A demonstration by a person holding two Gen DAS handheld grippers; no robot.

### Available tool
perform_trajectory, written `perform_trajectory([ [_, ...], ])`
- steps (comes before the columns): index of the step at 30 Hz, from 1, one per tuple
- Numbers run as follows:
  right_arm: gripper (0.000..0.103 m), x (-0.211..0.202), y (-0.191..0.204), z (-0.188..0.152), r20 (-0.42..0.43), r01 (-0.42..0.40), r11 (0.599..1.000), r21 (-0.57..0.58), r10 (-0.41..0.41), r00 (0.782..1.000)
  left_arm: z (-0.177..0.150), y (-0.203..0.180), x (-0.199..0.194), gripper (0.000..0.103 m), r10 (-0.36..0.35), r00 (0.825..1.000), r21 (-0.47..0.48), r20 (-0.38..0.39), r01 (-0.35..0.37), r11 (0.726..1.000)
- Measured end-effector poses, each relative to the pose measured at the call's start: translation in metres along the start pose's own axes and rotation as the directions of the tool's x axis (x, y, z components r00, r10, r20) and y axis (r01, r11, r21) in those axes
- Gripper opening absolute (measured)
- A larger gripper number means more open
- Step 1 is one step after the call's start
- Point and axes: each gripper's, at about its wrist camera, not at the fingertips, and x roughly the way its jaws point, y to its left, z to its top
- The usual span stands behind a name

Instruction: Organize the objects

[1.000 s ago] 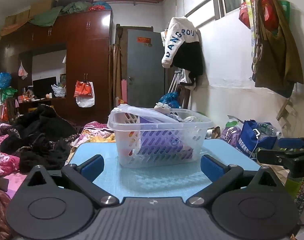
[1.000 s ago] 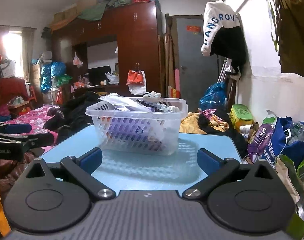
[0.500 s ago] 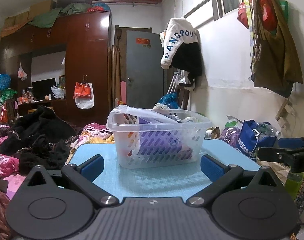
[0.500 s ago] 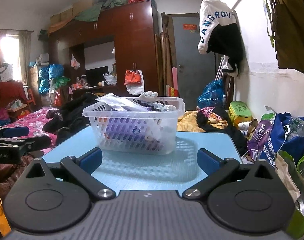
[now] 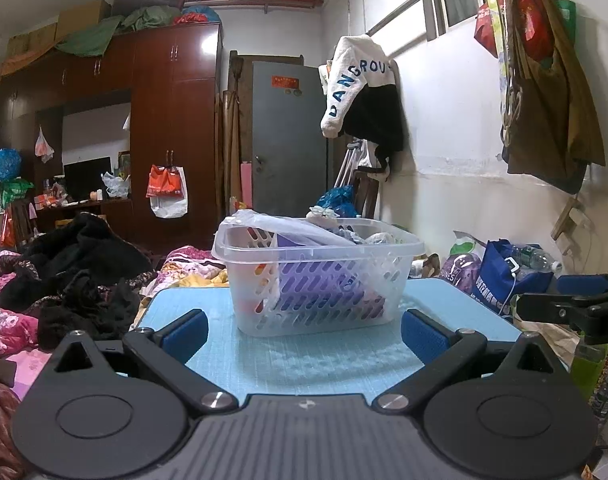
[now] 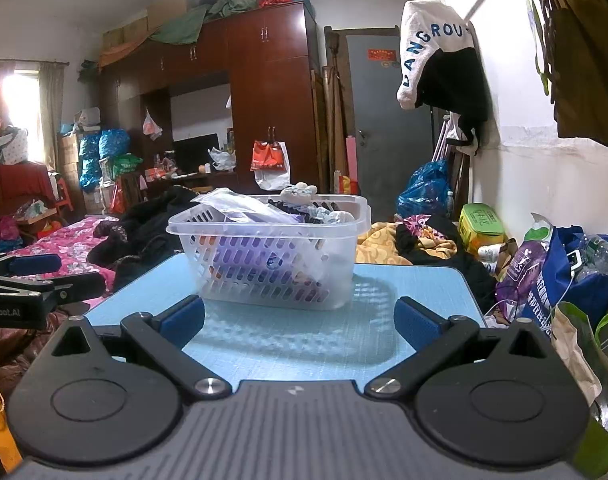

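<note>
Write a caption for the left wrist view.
Open left tool faces a packed clear plastic basket on a blue table.

The hanging white sweatshirt (image 6: 428, 48) read "ANGROU", and the left gripper (image 6: 27, 284) bore "nRobot.AI".

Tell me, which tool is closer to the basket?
Left, but only just. The left tool faces the basket straight on, its front nearly between the open jaws. The right tool sits a bit further back and off to the basket's right.
</note>
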Motion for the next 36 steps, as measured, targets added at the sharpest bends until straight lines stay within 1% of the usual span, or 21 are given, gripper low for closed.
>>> perform_trajectory([
  [36, 0.103, 0.0006, -0.0002, -0.0001, 0.001, 0.0, 1.0, 0.003, 0.0, 1.0, -0.0024, -0.0027, 0.0037, 0.103, -0.006, 1.0, 0.011, 0.002, 0.006, 1.0],
])
